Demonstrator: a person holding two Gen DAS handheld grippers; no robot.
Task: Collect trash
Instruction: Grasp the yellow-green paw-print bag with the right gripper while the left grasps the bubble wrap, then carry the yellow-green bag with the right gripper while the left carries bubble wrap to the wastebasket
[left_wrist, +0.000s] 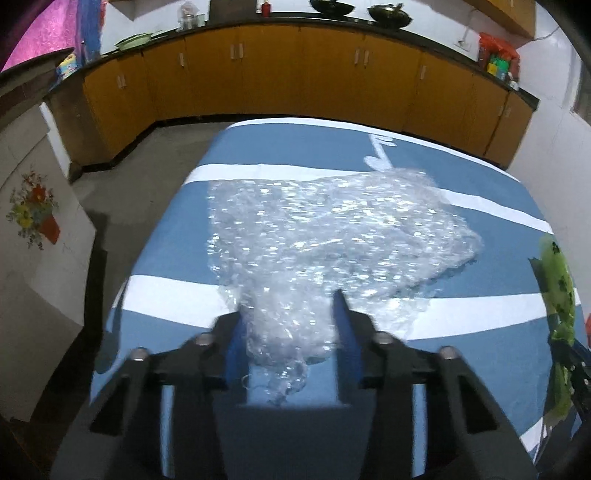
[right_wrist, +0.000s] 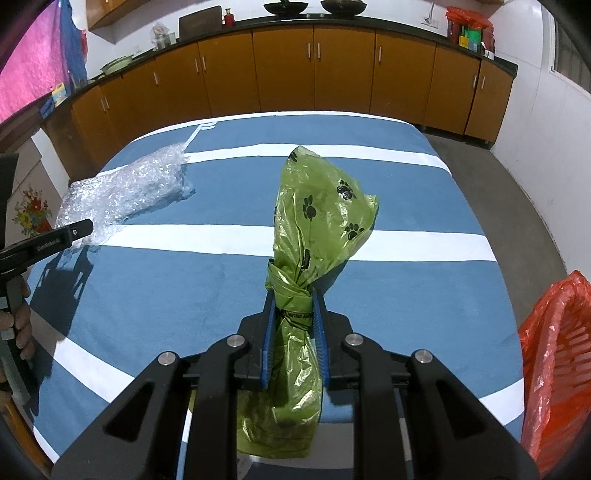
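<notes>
Two handheld tools worked a blue-and-white striped surface (right_wrist: 388, 280) in a kitchen lined with orange cabinets (right_wrist: 280, 66). The left tool (left_wrist: 291, 317) was clenched on the near corner of a sheet of bubble wrap (left_wrist: 325, 229), its blue-padded fingers (left_wrist: 347, 332) bunching the plastic while the rest of the sheet lay spread across the cloth toward the far edge. The right tool (right_wrist: 293, 317) was clamped on a green bag (right_wrist: 314, 221) printed with black paw marks, gripping it just below the knot, so that the bag's puffed end stood up ahead of the fingers and its tail hung down beneath them. A basket lined with red plastic (right_wrist: 554, 354) stood at the right edge of the surface, just beside the right tool; it looked the likely place for the trash.

Doing this step well seemed to call for keeping both grips firm. The bubble wrap was held by one corner only, so it would probably trail and drag; lifting it high before carrying it across would keep it from catching on the cloth. The green bag, light and slippery, appeared best carried first to the basket's open mouth and let go only once above it, since the wrap would then need room to be stuffed in after.
</notes>
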